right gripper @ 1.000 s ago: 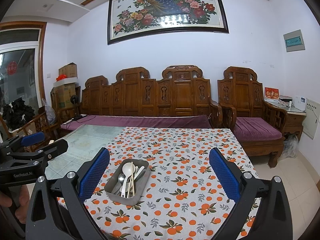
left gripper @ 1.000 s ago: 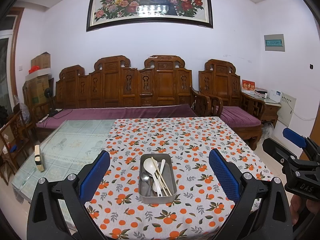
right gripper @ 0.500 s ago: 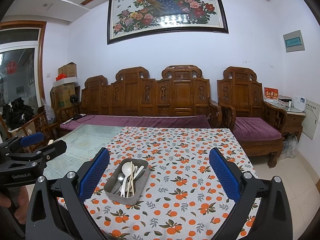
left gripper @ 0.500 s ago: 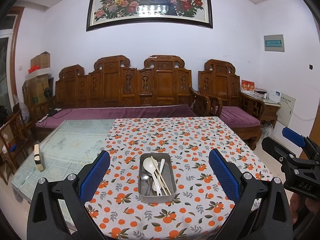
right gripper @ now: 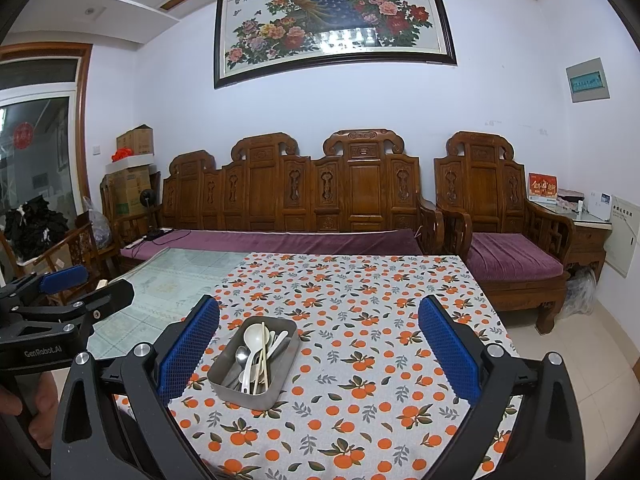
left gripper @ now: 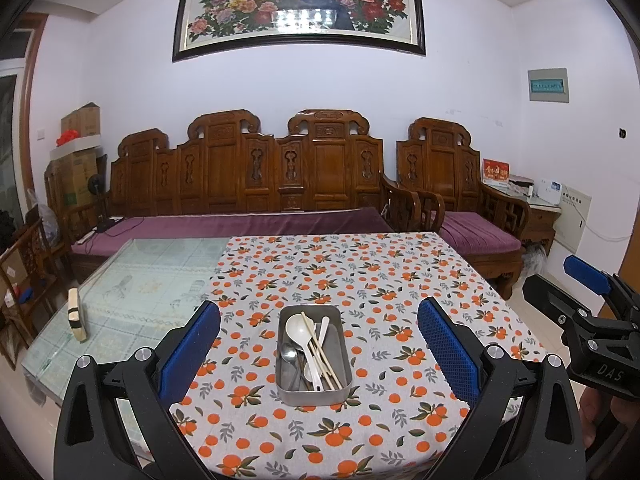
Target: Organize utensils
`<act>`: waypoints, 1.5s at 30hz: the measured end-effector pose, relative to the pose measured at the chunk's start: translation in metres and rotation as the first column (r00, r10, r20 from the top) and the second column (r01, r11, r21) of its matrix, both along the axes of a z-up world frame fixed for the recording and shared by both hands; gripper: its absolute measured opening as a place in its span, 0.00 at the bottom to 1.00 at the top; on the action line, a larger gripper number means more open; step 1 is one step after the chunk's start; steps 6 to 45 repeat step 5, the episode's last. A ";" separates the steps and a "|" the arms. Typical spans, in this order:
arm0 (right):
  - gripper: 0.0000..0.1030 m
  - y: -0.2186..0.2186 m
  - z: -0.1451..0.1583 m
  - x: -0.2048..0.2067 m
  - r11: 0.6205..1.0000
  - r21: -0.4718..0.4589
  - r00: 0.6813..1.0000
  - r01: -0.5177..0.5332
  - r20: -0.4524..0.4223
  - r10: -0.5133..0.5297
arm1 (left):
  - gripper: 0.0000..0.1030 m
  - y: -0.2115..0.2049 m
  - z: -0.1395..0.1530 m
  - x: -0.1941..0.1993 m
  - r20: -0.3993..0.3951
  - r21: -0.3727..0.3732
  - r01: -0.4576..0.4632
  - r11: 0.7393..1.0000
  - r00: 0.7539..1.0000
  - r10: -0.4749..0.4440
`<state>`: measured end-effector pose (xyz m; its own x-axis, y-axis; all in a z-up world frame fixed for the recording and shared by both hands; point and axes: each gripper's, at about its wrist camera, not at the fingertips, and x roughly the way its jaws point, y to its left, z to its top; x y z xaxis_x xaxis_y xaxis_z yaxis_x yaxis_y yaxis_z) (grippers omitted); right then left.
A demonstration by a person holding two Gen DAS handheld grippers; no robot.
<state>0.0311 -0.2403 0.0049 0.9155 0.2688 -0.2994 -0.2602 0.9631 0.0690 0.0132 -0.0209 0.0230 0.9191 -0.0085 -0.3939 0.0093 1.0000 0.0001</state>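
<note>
A rectangular metal tin [left gripper: 344, 380] [right gripper: 228, 390] sits on the orange-print tablecloth [left gripper: 360, 280] [right gripper: 360, 304]. Inside lie a white plastic spoon [left gripper: 297, 328] [right gripper: 255, 338], a pair of wooden chopsticks [left gripper: 322, 350] [right gripper: 263, 354], metal spoons [left gripper: 289, 351] [right gripper: 241, 355] and another white utensil [left gripper: 323, 330]. My left gripper [left gripper: 319, 346] is open, held above the near table edge, with the tin seen between its blue pads. My right gripper [right gripper: 319, 350] is open too, with the tin near its left pad. Each gripper shows at the edge of the other's view.
The tablecloth covers the right part of a glass-topped table [left gripper: 152, 280] [right gripper: 176, 280]. A small tan block [left gripper: 76, 314] stands on the glass at left. A carved wooden sofa with purple cushions [left gripper: 248, 224] [right gripper: 280, 240] lines the far side, an armchair [left gripper: 472, 236] at right.
Both grippers have barely drifted; the tin and its utensils lie as before.
</note>
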 end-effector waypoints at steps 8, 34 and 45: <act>0.97 0.000 0.000 0.000 1.000 0.001 1.000 0.001 0.002 -0.001 | 0.93 -0.001 -0.003 -0.001 0.002 0.001 0.004 1.000 1.000 -0.004; 0.97 0.000 0.000 0.000 1.000 0.001 1.000 0.001 0.002 -0.001 | 0.93 -0.001 -0.003 -0.001 0.002 0.001 0.004 1.000 1.000 -0.004; 0.97 0.000 0.000 0.000 1.000 0.001 1.000 0.001 0.002 -0.001 | 0.93 -0.001 -0.003 -0.001 0.002 0.001 0.004 1.000 1.000 -0.004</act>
